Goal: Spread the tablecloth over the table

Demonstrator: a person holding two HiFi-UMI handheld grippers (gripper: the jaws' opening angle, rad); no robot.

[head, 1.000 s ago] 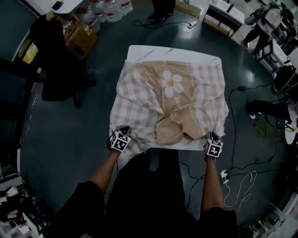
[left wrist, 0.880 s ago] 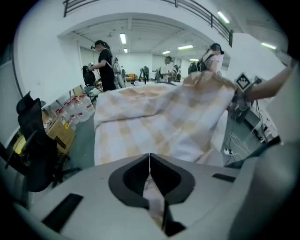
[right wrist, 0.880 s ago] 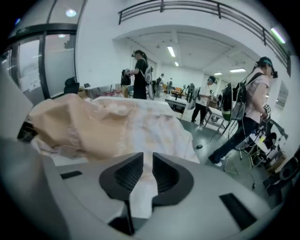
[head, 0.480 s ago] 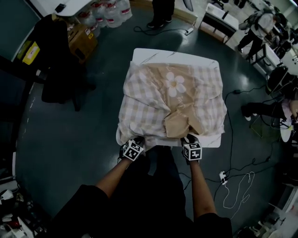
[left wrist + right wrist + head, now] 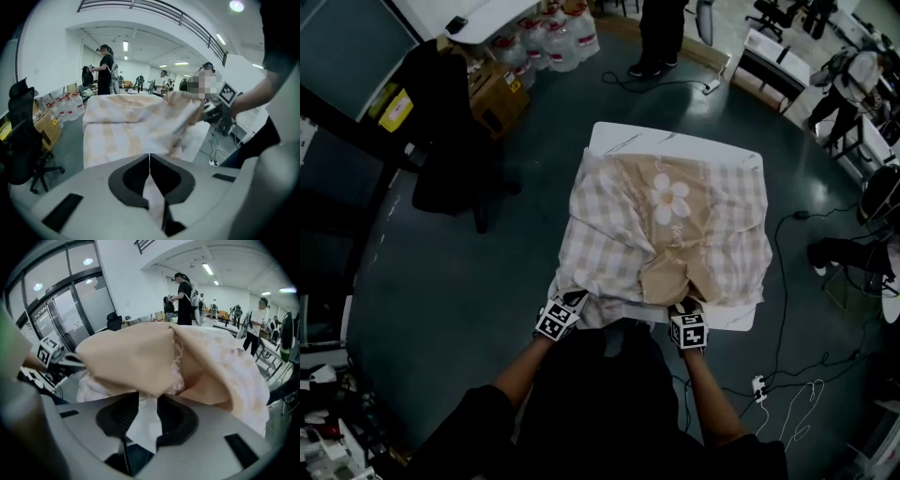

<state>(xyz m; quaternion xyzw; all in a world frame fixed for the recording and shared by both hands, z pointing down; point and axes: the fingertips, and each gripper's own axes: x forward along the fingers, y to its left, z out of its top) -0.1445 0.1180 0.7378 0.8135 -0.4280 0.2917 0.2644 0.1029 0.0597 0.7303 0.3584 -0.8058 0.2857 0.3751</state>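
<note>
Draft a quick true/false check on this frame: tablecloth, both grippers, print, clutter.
1. The tablecloth lies flat across the whole table. False: it is bunched, with a beige fold doubled back by the near edge and bare tabletop at the far edge.
2. The left gripper is shut on the tablecloth's edge. True.
3. The right gripper is clamped fully shut. False: its jaws stand apart and have just been opening. Something white shows in the gap, and I cannot tell whether it is cloth or tabletop.
4. The tablecloth carries a white daisy print. True.
5. The water bottles stand on the table. False: they stand on the floor beyond its far left corner.
</note>
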